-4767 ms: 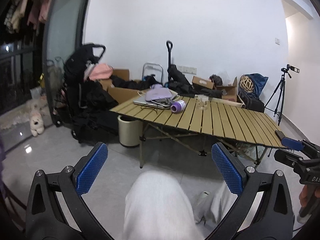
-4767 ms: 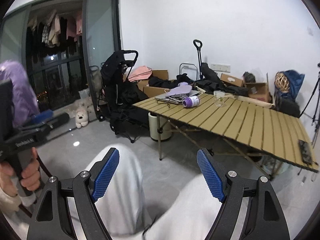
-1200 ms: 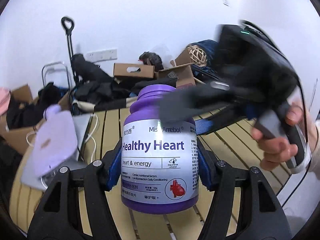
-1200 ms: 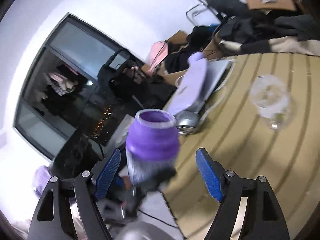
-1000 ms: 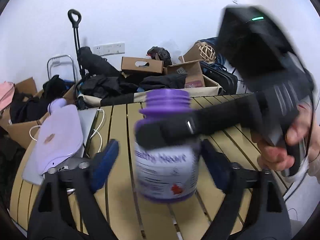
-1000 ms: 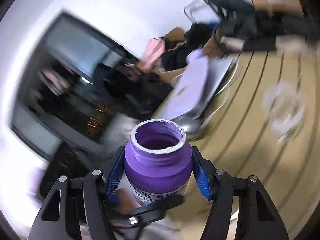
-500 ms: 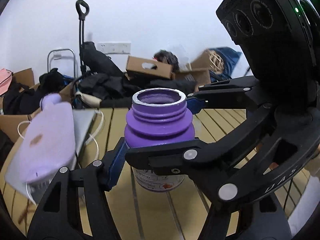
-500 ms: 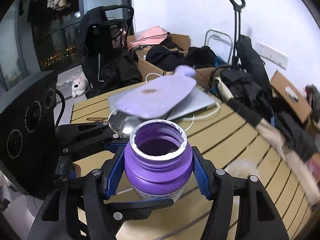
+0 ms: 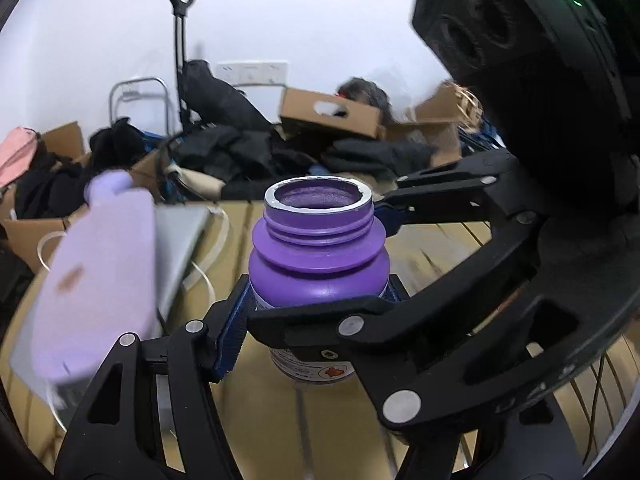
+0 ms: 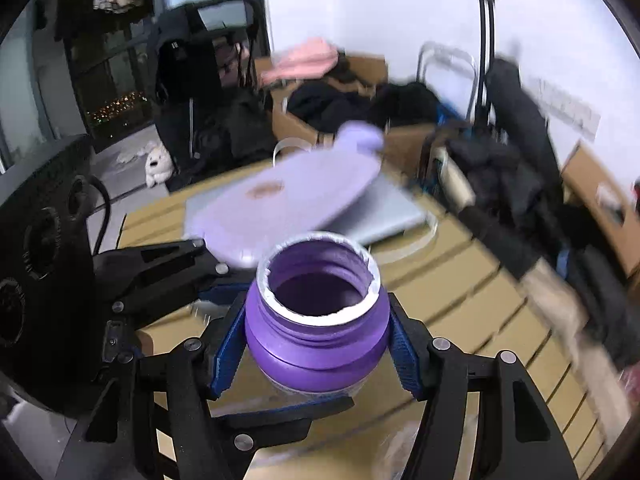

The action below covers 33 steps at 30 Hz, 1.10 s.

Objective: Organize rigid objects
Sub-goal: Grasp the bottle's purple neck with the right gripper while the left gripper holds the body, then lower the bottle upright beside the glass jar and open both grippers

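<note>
Gripping upright lidless purple bottle: left claw and right claw together.

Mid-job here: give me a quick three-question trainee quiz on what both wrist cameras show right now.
1. True or false: the open-mouthed purple plastic bottle has a cap on it.
2. Which claw is shut on the bottle? A) only the left claw B) only the right claw C) both
3. Fill in: the flat lilac pouch rests on a silver ____ on the slatted wooden table.

Key
1. False: the mouth is open, with a ragged white seal rim.
2. C: blue pads of each claw press on opposite sides of the bottle.
3. Laptop.
</note>
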Tool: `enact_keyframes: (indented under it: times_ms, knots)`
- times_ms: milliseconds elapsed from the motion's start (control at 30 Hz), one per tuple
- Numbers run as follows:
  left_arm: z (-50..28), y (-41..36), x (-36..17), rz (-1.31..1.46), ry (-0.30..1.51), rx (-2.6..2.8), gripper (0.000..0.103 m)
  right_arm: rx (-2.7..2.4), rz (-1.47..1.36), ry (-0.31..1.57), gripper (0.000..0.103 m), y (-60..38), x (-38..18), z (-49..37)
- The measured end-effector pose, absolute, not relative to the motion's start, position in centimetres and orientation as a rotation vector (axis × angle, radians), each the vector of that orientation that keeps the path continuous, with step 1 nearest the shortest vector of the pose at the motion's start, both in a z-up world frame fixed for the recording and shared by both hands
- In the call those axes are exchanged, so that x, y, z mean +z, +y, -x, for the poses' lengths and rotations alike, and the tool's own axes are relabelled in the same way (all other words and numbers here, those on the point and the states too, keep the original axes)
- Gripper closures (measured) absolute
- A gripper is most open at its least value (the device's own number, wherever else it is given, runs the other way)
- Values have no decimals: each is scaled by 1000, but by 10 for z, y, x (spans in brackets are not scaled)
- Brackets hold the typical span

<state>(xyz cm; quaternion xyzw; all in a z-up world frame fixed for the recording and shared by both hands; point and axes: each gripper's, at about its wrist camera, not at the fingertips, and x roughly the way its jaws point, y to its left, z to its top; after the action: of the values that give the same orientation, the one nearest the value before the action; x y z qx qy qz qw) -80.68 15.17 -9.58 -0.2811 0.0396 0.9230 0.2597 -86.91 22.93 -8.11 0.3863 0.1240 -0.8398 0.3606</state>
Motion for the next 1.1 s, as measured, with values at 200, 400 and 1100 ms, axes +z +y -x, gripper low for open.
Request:
enact_keyframes:
  times_ms: [200,400,1100]
  knots:
    - [793,151,-105,715,120,2519,43,-2122,-1010,476,34,221,-98,848]
    - [817,146,-84,653,121,2656,43,-2170,-836,463,34,216,-69,869]
    - [750,153,-133,985,231,2471,43,-2030,-1093,353,27,240,-124,807]
